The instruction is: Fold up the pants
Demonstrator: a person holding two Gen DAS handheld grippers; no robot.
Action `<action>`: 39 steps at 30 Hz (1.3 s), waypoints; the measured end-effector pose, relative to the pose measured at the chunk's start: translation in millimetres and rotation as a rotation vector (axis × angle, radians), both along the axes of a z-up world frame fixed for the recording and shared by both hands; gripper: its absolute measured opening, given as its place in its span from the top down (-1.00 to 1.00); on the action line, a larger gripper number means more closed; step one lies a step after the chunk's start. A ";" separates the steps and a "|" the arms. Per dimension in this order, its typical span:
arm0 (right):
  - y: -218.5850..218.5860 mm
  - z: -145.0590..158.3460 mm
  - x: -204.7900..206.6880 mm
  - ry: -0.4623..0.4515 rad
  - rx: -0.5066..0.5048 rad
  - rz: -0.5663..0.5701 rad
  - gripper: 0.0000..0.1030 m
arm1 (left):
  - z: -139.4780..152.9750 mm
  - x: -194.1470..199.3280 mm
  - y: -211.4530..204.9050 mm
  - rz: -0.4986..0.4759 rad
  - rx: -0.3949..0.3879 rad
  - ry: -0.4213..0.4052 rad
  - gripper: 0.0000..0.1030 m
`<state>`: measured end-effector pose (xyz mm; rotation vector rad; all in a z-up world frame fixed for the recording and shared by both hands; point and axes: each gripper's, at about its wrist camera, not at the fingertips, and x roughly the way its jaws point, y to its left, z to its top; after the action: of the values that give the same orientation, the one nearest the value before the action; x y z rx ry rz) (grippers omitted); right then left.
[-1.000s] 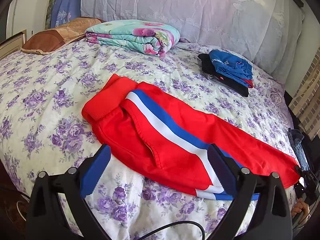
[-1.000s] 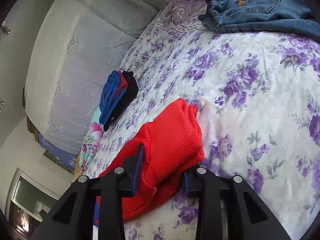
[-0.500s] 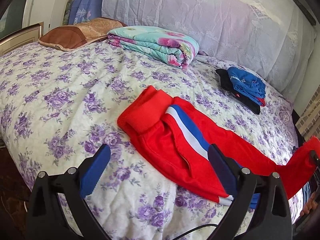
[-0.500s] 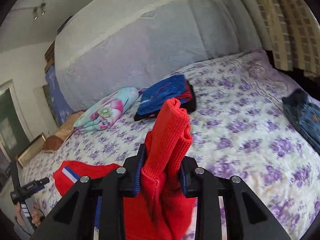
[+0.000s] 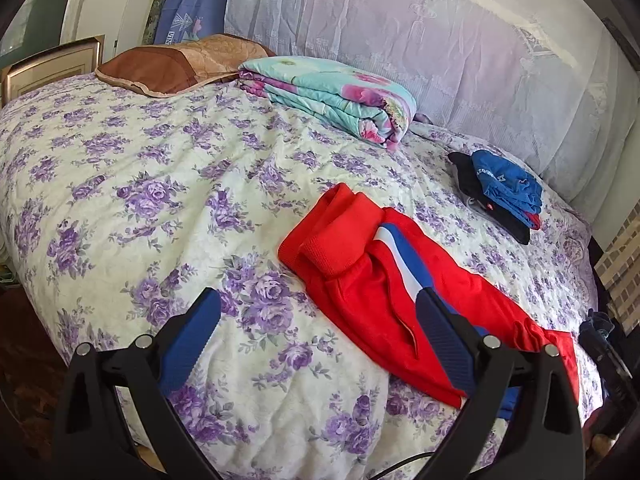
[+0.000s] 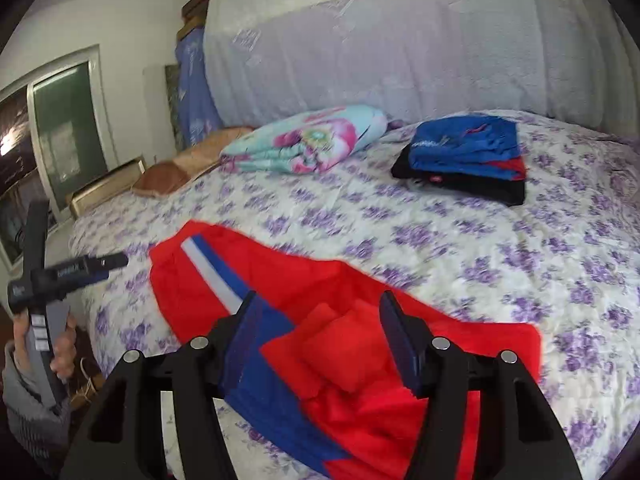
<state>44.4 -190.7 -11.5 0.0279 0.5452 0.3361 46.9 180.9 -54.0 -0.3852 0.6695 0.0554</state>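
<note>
Floral-quilted bed (image 5: 160, 184), lace-draped headboard (image 5: 400, 40)

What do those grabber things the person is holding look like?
Each hand-held gripper is black plastic with two fingers faced in ribbed blue pads and small silver bolts. The left hand-held gripper trails a thin black cable. The person's sleeve is grey.

Red knit cloth pants (image 5: 360, 276) with a smooth white-and-blue stripe, ribbed at the waistband. Quilted, matt cotton bedspread (image 5: 160, 184) printed with purple flowers. Sheer lacy white fabric cover (image 5: 440, 40) behind. Matt black plastic left gripper (image 5: 316, 328) with ridged blue rubbery pads (image 5: 188, 344) and shiny metal screws. Glossy, satiny brown pillow (image 5: 176, 64).
</note>
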 end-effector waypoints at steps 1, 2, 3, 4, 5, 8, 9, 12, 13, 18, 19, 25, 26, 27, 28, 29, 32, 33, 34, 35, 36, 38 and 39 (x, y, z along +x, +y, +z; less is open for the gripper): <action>-7.5 4.6 1.1 -0.015 -0.021 -0.046 -0.19 | -3.3 1.9 0.1 -0.007 -0.010 0.009 -0.85; -12.3 3.8 3.3 -0.016 -0.041 -0.084 -0.19 | -6.6 4.6 -0.1 -0.014 -0.020 0.020 -0.85; -15.9 -1.5 9.3 0.004 -0.052 -0.110 -0.19 | -10.0 7.2 -1.1 -0.021 -0.029 0.033 -0.85; -15.3 -13.1 17.1 0.053 -0.061 -0.120 -0.19 | -12.9 9.0 -2.1 -0.027 -0.034 0.043 -0.85; -11.0 -30.4 27.6 0.125 -0.079 -0.112 -0.19 | -15.7 11.4 -3.3 -0.035 -0.038 0.054 -0.85; 8.1 -79.1 45.4 0.243 -0.153 -0.061 -0.37 | -24.0 18.0 -8.3 -0.061 -0.042 0.093 -0.85; 9.0 -77.4 44.7 0.243 -0.157 -0.066 -0.38 | -26.9 20.1 -9.1 -0.062 -0.045 0.102 -0.85; -4.4 -62.4 38.6 0.228 -0.054 -0.062 -0.45 | -34.3 29.8 -7.6 -0.060 -0.071 0.122 -0.85; -13.3 -54.9 30.9 0.194 -0.003 -0.078 -0.50 | -35.8 34.2 -6.0 -0.061 -0.081 0.122 -0.85; -51.3 -35.8 5.0 0.092 0.075 -0.169 -0.80 | -37.0 59.7 1.5 -0.071 -0.115 0.128 -0.85; -59.5 -34.9 3.1 0.095 0.085 -0.186 -0.80 | -38.6 66.4 3.7 -0.071 -0.121 0.135 -0.85; -97.1 -33.1 -7.1 0.103 0.157 -0.255 -0.81 | -46.1 84.4 15.0 -0.072 -0.183 0.124 -0.85; -101.9 -33.1 -8.7 0.102 0.170 -0.264 -0.81 | -45.4 83.3 15.8 -0.070 -0.192 0.112 -0.67; -105.9 -33.2 -9.9 0.099 0.179 -0.273 -0.81 | -45.0 82.4 17.1 -0.074 -0.205 0.105 -0.56; -109.8 -33.2 -10.5 0.098 0.186 -0.279 -0.81 | -44.8 82.1 18.0 -0.084 -0.222 0.105 -0.42; -112.9 -33.4 -11.4 0.098 0.192 -0.282 -0.81 | -43.5 81.1 19.3 -0.078 -0.231 0.100 -0.33; -120.8 -35.1 -12.7 0.100 0.210 -0.290 -0.82 | -34.3 76.1 15.4 -0.072 -0.201 0.074 -0.05; -123.4 -35.8 -13.2 0.100 0.215 -0.293 -0.82 | -29.0 73.4 13.0 -0.071 -0.181 0.059 0.13; -126.1 -36.7 -14.2 0.100 0.219 -0.295 -0.82 | -22.8 70.2 9.2 -0.077 -0.159 0.045 0.18; -128.9 -37.2 -15.5 0.099 0.223 -0.298 -0.82 | -16.3 67.0 5.3 -0.081 -0.136 0.030 0.27; -132.2 -37.6 -17.4 0.096 0.229 -0.304 -0.82 | -9.1 63.4 -1.2 -0.086 -0.106 0.014 0.37; -140.3 -38.3 -20.9 0.089 0.247 -0.313 -0.82 | 4.1 57.4 -14.0 -0.101 -0.050 -0.012 0.46; -144.8 -38.6 -23.5 0.086 0.257 -0.317 -0.82 | 10.7 54.2 -21.4 -0.104 -0.024 -0.025 0.47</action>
<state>20.9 -335.5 -50.1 0.3751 0.5702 0.0934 101.1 159.6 -43.3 -0.3728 0.6648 -0.0564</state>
